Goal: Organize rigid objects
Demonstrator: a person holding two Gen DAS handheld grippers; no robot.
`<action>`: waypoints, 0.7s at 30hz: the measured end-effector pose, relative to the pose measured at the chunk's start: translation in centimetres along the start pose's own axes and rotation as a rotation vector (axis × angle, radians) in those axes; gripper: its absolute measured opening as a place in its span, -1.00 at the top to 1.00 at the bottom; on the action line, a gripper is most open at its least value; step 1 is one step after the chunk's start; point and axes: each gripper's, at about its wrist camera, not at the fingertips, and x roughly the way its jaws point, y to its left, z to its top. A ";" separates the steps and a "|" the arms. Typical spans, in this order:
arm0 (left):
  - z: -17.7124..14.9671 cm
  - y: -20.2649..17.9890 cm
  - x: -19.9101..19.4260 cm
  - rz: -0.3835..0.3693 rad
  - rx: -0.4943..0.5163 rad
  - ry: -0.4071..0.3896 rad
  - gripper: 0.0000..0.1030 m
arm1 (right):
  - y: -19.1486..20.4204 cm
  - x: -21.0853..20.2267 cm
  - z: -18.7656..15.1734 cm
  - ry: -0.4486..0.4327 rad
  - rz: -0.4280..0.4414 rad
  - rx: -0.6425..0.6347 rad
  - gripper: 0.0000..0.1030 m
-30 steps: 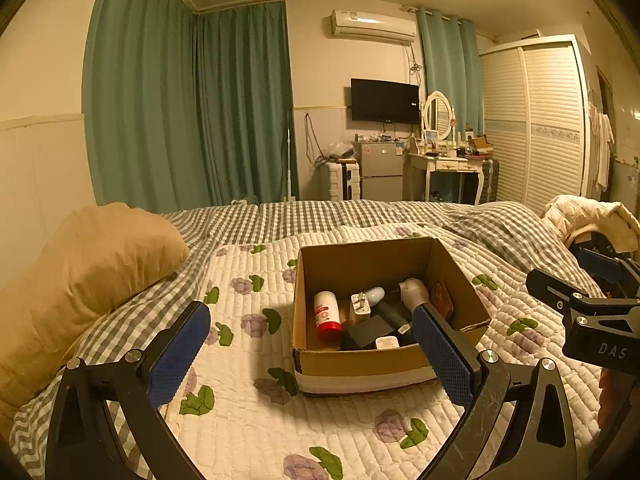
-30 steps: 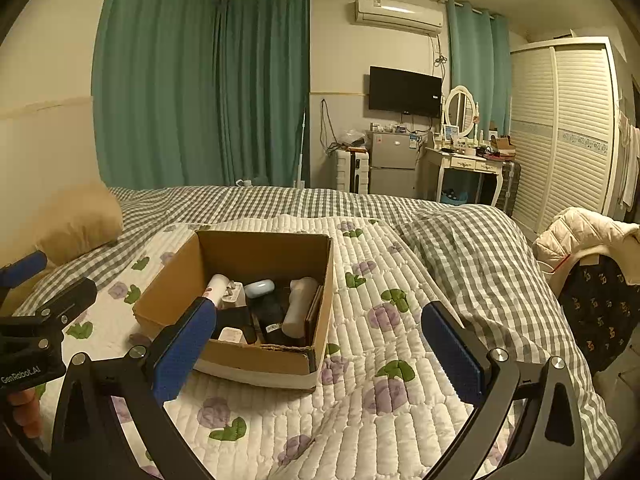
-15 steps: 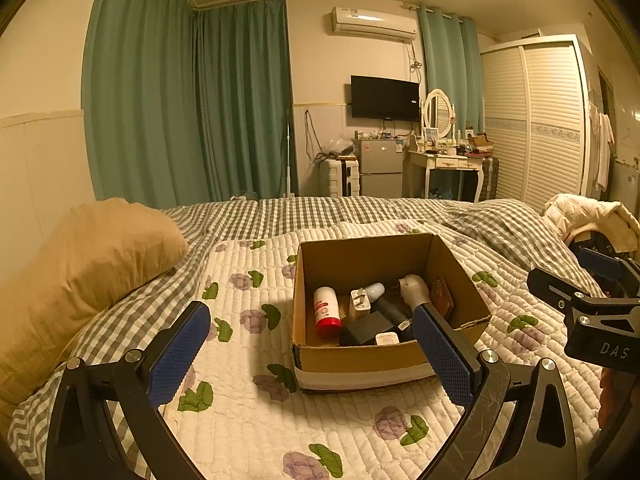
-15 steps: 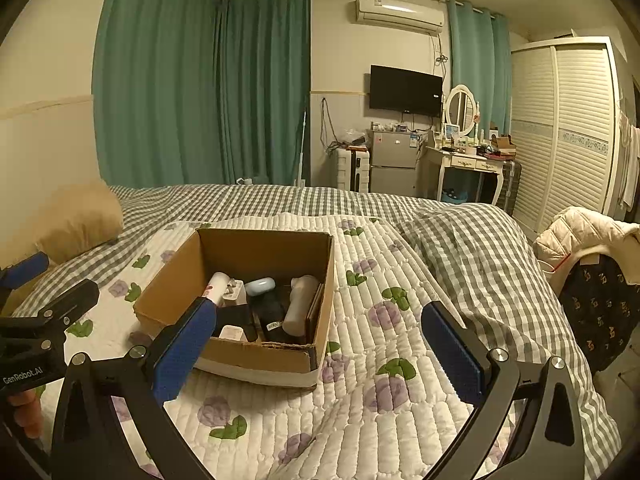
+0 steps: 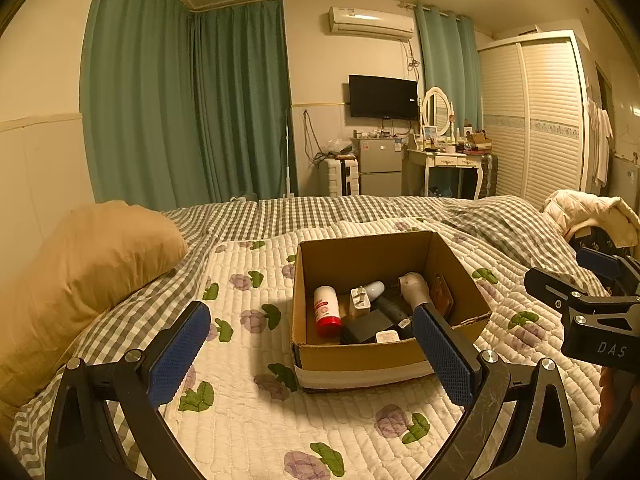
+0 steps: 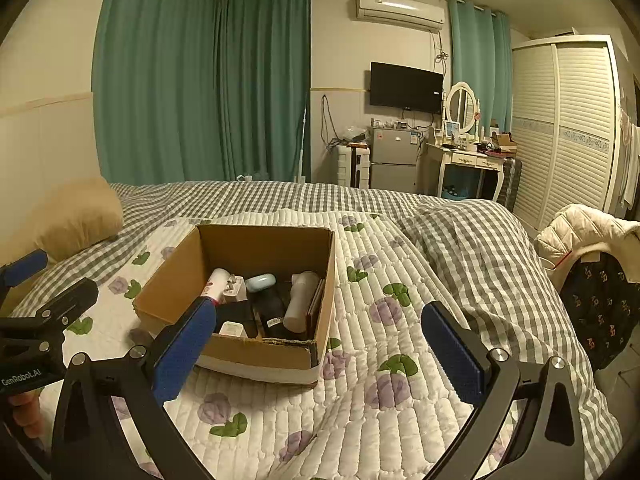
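An open cardboard box sits on the quilted bed; it also shows in the right wrist view. Inside lie a white bottle with a red cap, a white plug, a pale blue case, a white cylinder, black items and a small white box. My left gripper is open and empty, held above the bed in front of the box. My right gripper is open and empty, near the box's right front corner.
A tan pillow lies at the left. A checked duvet is bunched at the right, with a jacket on a chair beyond. Curtains, a TV, a fridge, a dressing table and a wardrobe stand at the far wall.
Both views have drifted slightly; the box sits a touch lower in the frames. Both grippers stay open and empty.
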 end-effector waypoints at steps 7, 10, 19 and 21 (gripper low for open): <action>-0.1 0.0 0.0 0.000 -0.002 0.001 -1.00 | 0.0 0.1 -0.2 0.005 0.000 0.002 -0.99; -0.1 0.0 0.0 0.002 0.000 0.002 -1.00 | 0.0 0.1 -0.2 0.006 0.000 0.003 -1.00; -0.3 0.0 0.0 0.001 -0.003 0.004 -1.00 | -0.1 0.3 -0.4 0.013 -0.001 0.012 -0.99; -0.4 0.0 0.0 -0.003 -0.002 0.003 -1.00 | -0.1 0.3 -0.4 0.014 -0.001 0.014 -0.99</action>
